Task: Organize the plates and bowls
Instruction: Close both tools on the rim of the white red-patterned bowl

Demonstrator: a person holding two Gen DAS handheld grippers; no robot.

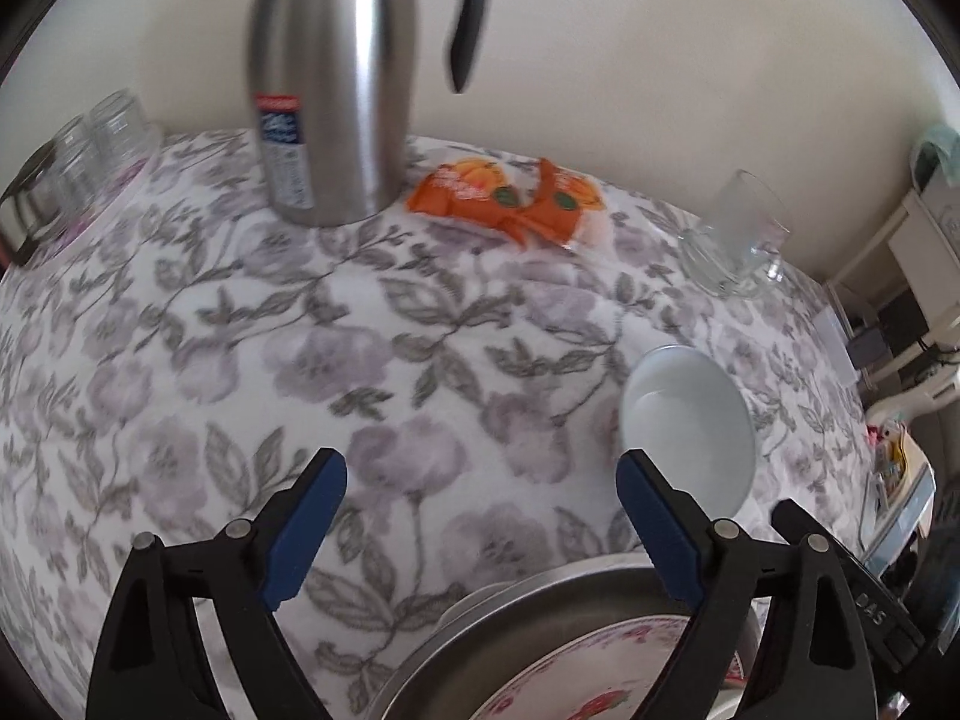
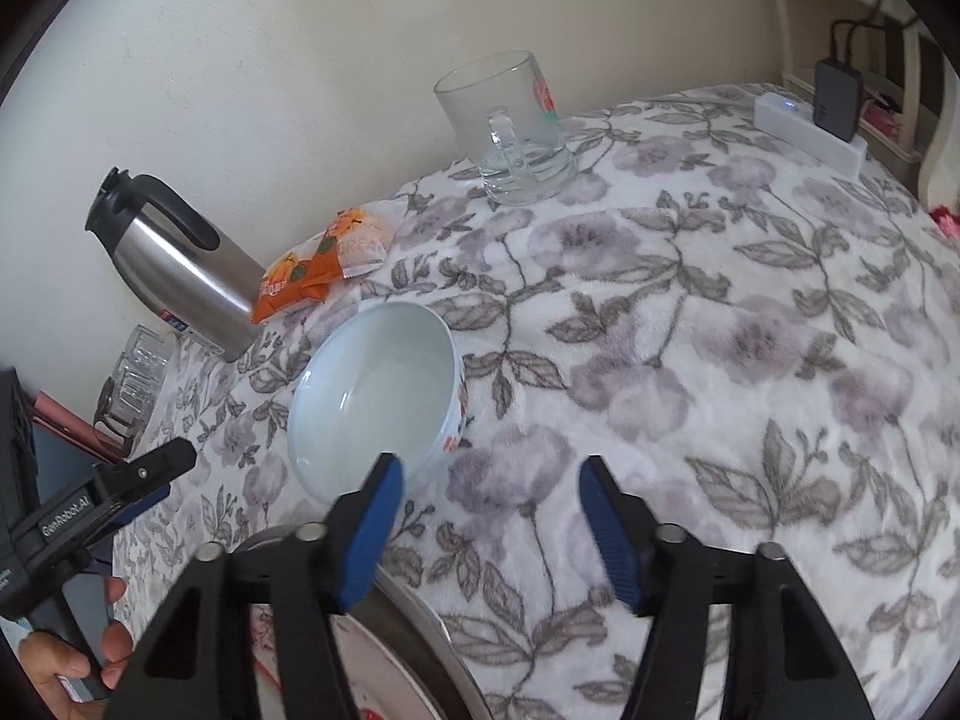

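A white bowl point(image 1: 690, 420) with a red pattern on its outside stands upright and empty on the floral cloth. My left gripper point(image 1: 483, 468) is open over bare cloth, with the bowl just right of its right finger. Under it, at the near edge, lies a grey metal plate point(image 1: 540, 612) holding a flowered plate point(image 1: 600, 684). My right gripper point(image 2: 489, 468) is open too; its left finger overlaps the near rim of the bowl point(image 2: 378, 396), and only cloth shows between the pads. The metal plate point(image 2: 420, 642) lies beneath that finger.
A steel thermos jug point(image 1: 336, 90) stands at the back, with an orange snack packet point(image 1: 510, 198) beside it and a glass mug point(image 1: 732, 234) further right. Drinking glasses point(image 1: 90, 150) sit at the left edge. A white box point(image 2: 810, 132) with a charger lies at the far right corner.
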